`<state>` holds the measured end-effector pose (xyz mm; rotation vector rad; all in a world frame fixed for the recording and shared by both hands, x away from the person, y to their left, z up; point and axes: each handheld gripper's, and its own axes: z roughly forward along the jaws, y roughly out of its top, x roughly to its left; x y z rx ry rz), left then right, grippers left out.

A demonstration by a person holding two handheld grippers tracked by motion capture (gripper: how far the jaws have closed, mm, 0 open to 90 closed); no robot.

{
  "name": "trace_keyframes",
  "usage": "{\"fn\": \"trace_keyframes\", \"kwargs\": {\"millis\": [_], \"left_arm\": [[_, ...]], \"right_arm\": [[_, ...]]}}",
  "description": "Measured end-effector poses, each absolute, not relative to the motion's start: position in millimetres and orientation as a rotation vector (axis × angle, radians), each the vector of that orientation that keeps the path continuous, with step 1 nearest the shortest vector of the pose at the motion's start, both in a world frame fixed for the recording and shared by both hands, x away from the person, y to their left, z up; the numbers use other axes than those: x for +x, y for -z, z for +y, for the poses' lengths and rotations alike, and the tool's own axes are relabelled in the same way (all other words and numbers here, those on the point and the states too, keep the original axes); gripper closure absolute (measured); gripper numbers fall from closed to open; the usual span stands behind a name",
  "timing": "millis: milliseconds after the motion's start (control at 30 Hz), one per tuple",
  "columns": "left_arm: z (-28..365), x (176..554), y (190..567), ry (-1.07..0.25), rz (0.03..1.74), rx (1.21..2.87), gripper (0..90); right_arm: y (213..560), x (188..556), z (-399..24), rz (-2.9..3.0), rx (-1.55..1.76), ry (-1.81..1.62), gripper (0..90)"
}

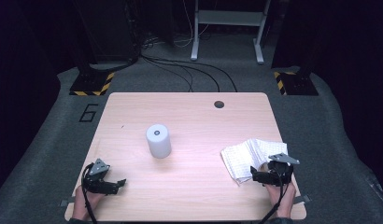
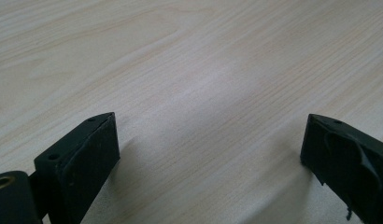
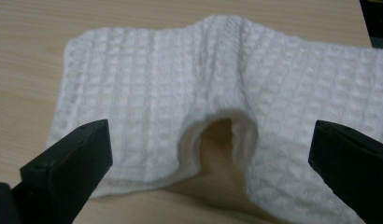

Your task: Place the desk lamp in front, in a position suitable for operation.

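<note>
The right gripper [image 1: 263, 176] hangs wide open and empty just short of the rumpled white waffle cloth [image 1: 248, 156] at the table's [image 1: 189, 112] right edge, seemingly lined up to pinch its humped fold, while the left gripper [image 1: 116, 185] rests open over bare wood.

Each hand carried a black two-jaw gripper: the left gripper [image 1: 105, 182] and right gripper [image 1: 269, 173] each wore a grey three-cornered plate on top and trailed a black cable. The blocky jaws had small screw holes and worn rubber pads.
</note>
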<state>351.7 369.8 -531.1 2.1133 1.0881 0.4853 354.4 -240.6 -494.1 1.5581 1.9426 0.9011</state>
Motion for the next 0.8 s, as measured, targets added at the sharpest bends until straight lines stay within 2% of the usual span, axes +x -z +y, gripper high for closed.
{"fn": "trace_keyframes", "kwargs": {"millis": [200,567,800], "left_arm": [[370,352,531,-0.488,1.091,2.114,4.1],[367,353,530,-0.501,1.112,2.124,0.2],[356,359,518,-0.485,1.060,2.064,0.0]], "right_arm": [[522,336,-258,1.917,1.608,-0.899,0.0],[528,335,-259,1.918,1.563,-0.862,0.0],[529,337,-255,1.953,1.556,-0.820,0.0]]}}
